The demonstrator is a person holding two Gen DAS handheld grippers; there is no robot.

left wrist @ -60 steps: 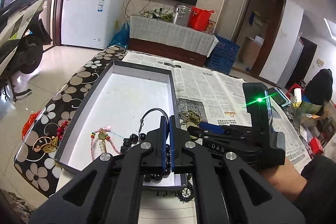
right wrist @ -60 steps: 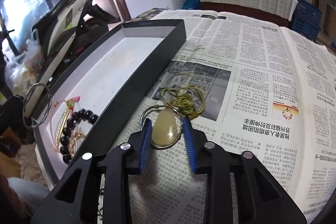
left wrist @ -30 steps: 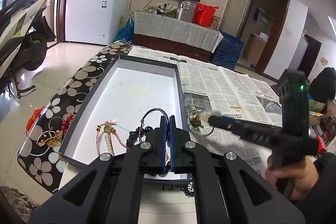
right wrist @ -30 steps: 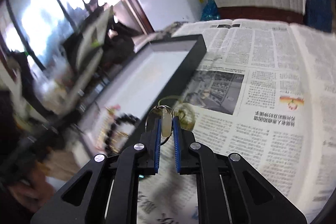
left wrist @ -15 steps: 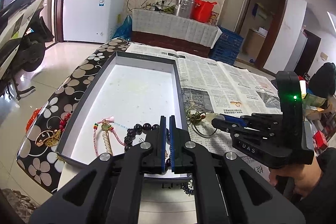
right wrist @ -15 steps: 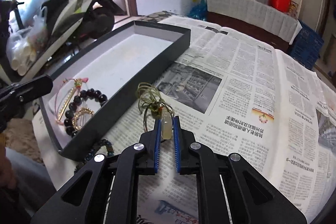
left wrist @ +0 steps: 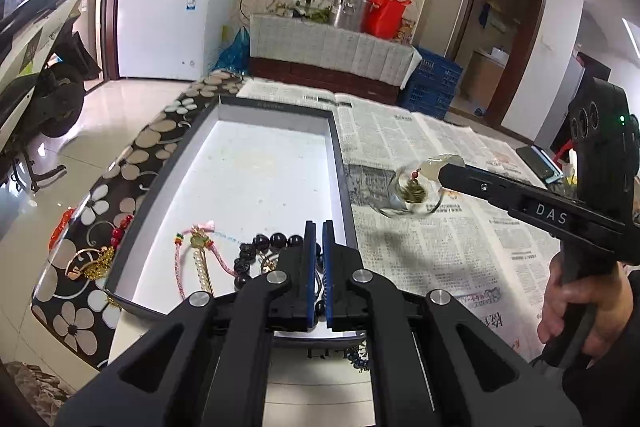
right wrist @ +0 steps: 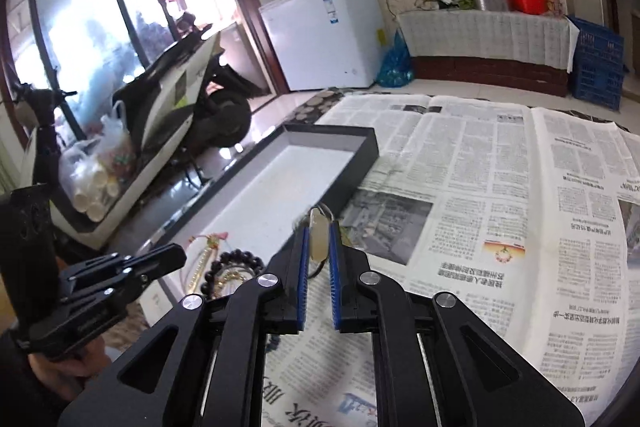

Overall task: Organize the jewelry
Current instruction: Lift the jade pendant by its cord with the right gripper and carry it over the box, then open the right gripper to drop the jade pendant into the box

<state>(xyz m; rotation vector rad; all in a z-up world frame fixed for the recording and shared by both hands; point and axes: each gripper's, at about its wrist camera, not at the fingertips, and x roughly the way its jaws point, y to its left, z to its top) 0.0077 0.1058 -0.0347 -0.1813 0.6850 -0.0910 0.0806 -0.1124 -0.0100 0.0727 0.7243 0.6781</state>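
My right gripper (right wrist: 318, 227) is shut on a pale jade pendant (right wrist: 319, 241) and holds it in the air just right of the box's long edge. In the left wrist view the pendant (left wrist: 444, 163) hangs with its green cord and ring (left wrist: 412, 193) above the newspaper. The dark box (left wrist: 338, 155) with a white floor holds a black bead bracelet (left wrist: 276, 241) and a pink cord charm (left wrist: 198, 241) at its near end. My left gripper (left wrist: 317, 227) is shut and empty over the box's near right corner.
Newspaper (right wrist: 500, 187) covers the table right of the box. A gold piece and red beads (left wrist: 100, 255) lie on the flowered cloth left of the box. A dark bead string (left wrist: 358, 357) lies by the box's near edge. A phone (left wrist: 536, 159) lies far right.
My right gripper closed on the pendant, lifted it off the newspaper and carried it up toward the box. My left gripper stayed shut over the box's near end.
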